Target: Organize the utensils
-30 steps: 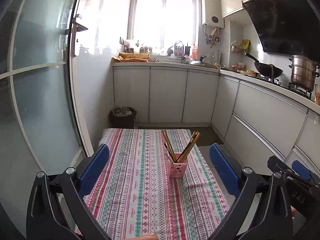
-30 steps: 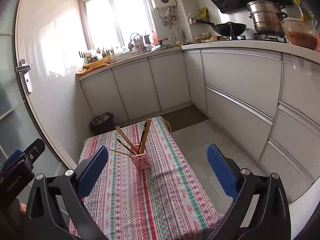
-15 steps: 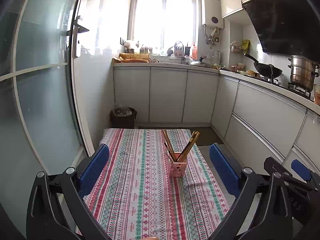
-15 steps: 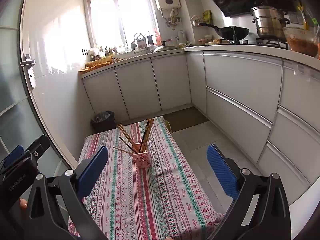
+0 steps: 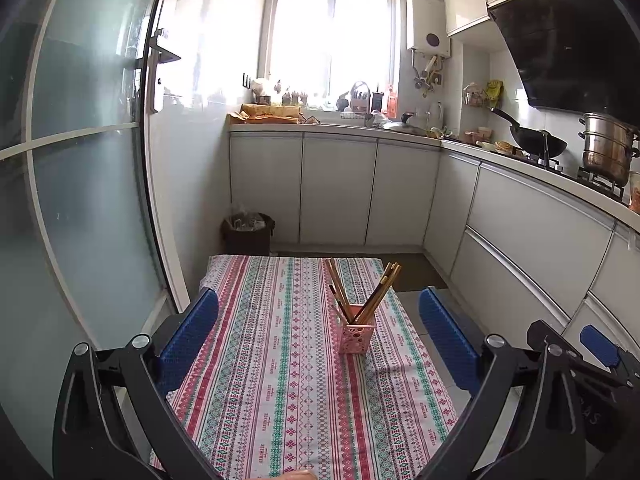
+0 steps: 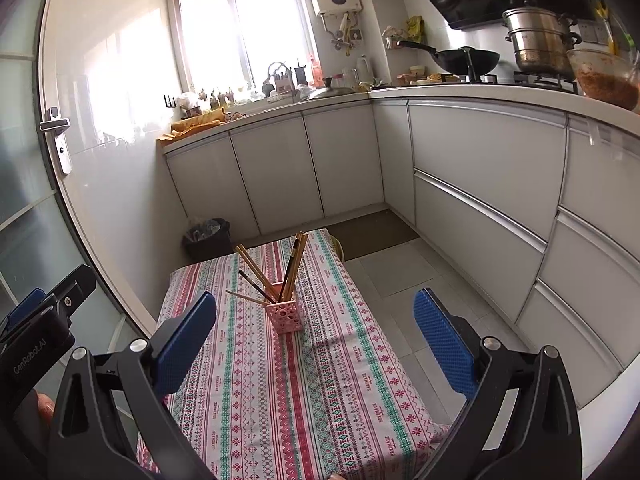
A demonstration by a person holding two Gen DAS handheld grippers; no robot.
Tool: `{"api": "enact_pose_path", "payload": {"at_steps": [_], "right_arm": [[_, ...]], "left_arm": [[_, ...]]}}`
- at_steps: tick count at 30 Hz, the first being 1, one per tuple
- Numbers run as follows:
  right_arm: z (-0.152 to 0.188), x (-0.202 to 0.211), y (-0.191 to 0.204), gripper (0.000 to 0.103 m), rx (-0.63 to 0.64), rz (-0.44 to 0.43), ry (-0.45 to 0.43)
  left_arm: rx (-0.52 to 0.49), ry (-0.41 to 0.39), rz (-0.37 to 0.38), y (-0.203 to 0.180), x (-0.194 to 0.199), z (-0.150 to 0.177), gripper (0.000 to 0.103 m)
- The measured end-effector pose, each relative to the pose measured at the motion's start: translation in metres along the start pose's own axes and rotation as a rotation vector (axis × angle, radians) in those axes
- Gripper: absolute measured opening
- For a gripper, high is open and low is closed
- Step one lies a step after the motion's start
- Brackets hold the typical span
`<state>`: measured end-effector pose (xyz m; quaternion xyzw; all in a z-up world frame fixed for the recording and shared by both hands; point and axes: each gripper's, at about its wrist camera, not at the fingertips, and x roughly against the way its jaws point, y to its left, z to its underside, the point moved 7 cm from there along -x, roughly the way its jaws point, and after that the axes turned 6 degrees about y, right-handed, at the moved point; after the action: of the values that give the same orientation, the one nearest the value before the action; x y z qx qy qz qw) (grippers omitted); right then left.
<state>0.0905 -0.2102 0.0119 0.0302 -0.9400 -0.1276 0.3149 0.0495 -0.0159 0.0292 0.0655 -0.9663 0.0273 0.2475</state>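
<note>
Since a second ago both grippers have drawn back slightly, so the holder looks a little farther off. The left gripper and right gripper hang spread wide, holding nothing. "GenRobot.AI" is printed on the left gripper's body. Ahead of both, well apart, chopsticks stand in a pink holder on the striped tablecloth.

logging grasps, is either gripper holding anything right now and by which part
Nothing is held. The left gripper and right gripper are both open and empty; the chopsticks all stand in the pink holder.
</note>
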Motion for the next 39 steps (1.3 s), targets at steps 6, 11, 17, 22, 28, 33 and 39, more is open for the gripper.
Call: {"api": "enact_pose_path", "payload": {"at_steps": [6,11,17,22,28,33,39], "right_arm": [[0.0009,-0.0018,-0.0002,0.096,-0.002,0.0,0.007],[0.0013,-0.0022,0.0024,0.096,0.001,-0.003,0.009],[0.0017,-0.0034,0.0043,0.096,0.002,-0.007,0.016],[0.0008,-0.0021,0.004,0.096,0.001,-0.01,0.015],[0.0015,-0.0016,0.005,0.096,0.003,-0.009,0.015],[-0.0001,-0.0008,0.0035,0.096,0.0,-0.009,0.012],[-0.0009,0.0019,0.0059,0.096,0.003,-0.012,0.001]], "left_arm": [[-0.004,0.003,0.001,-0.0012,-0.0011,-0.0004,0.096],[-0.004,0.005,0.004,-0.0015,-0.0009,0.0,0.096],[-0.007,0.0,0.006,-0.0034,0.0003,-0.0007,0.096],[-0.005,-0.003,0.006,-0.0034,0.0013,-0.0015,0.096],[-0.007,-0.01,0.023,-0.0039,0.0025,-0.0032,0.096],[0.005,-0.053,0.029,-0.0013,0.0073,-0.0077,0.096],[0.006,-0.009,0.013,0.0006,0.0005,-0.0043,0.096]]}}
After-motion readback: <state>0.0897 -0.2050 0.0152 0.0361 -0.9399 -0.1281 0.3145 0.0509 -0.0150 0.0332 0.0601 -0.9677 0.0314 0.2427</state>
